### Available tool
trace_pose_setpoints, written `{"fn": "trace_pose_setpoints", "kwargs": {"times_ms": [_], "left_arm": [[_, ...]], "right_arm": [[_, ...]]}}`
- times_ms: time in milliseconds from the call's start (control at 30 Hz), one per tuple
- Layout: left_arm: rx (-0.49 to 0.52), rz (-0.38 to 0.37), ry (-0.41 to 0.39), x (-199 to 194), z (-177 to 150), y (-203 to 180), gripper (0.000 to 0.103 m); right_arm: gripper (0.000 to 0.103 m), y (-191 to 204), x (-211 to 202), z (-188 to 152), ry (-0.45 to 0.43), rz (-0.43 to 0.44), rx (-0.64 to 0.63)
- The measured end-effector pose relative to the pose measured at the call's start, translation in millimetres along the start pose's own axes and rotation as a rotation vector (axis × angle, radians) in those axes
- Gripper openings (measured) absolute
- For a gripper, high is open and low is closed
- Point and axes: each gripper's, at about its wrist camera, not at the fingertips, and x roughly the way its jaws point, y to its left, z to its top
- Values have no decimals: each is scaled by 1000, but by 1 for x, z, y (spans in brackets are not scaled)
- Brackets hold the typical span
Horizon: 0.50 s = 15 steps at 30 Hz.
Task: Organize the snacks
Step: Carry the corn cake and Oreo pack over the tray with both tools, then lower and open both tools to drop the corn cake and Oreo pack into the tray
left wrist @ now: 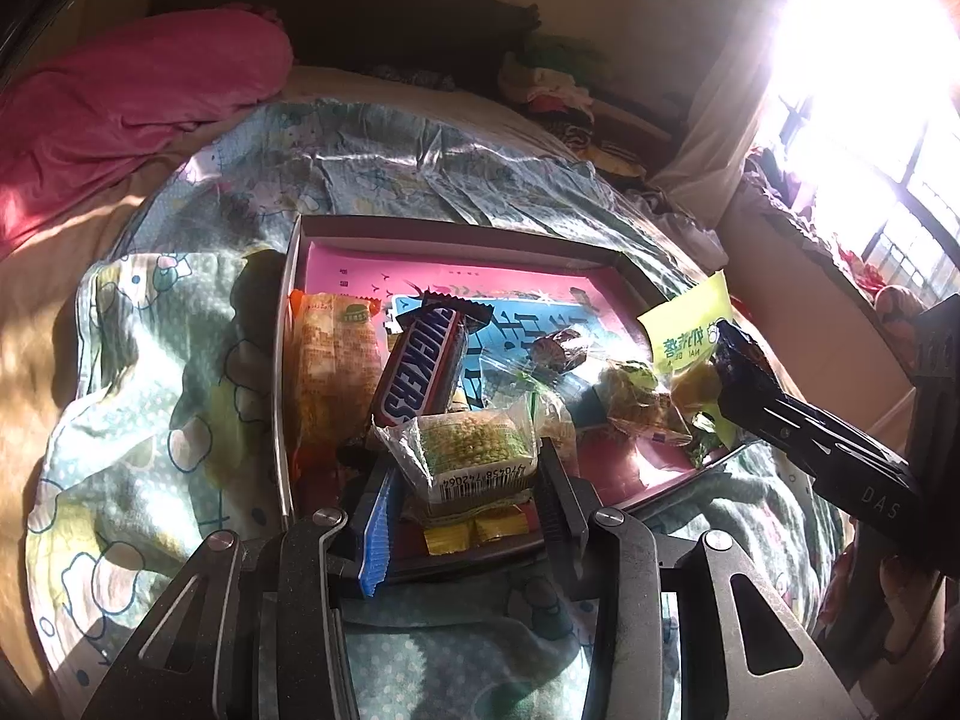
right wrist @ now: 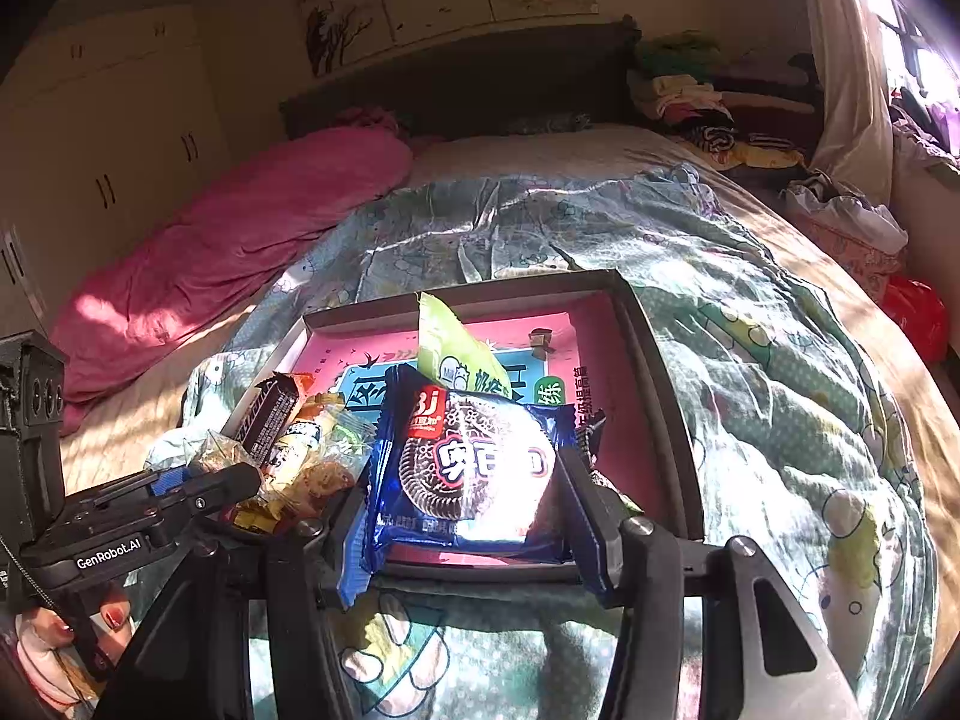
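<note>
Left gripper [left wrist: 474,474] clamped on a clear-wrapped green cake [left wrist: 474,447], fingers [left wrist: 555,498] pressed against both sides of the packet, barcode facing the camera, held just above the near end of the tray [left wrist: 288,360]. Right gripper [right wrist: 465,492] clamped on a blue cookie pack [right wrist: 474,468], fingers [right wrist: 579,498] gripping its left and right edges, held over the near rim of the same tray.

Shallow dark-rimmed tray lying on a bed with a patterned green quilt [right wrist: 750,360], pink printed sheet [left wrist: 372,270] lining its floor. Inside, toward the left: an orange snack bag [left wrist: 336,372] along the left wall, a Snickers bar [left wrist: 423,369] leaning just beside it, small yellow candies [left wrist: 474,534] near the front edge under the held cake. Toward the right: a yellow-green packet [left wrist: 690,324] tilted up just beside the right gripper's fingers, with clear-wrapped sweets [left wrist: 636,402] between it and the Snickers bar.

Pink blanket [right wrist: 240,240] bunched at the bed's far left
</note>
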Motion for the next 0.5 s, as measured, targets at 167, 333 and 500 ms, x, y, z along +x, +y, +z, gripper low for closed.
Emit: {"fn": "trace_pose_setpoints", "kwargs": {"times_ms": [167,333,500], "left_arm": [[0,9,10,3,-1,1,43],[3,14,22,7,-1,2,43],[6,19,38,12,-2,2,43]], "right_arm": [[54,3,3,2,-4,-3,-10],[54,6,9,1,2,-4,-24],[54,3,18,-3,13,-20,-22]]}}
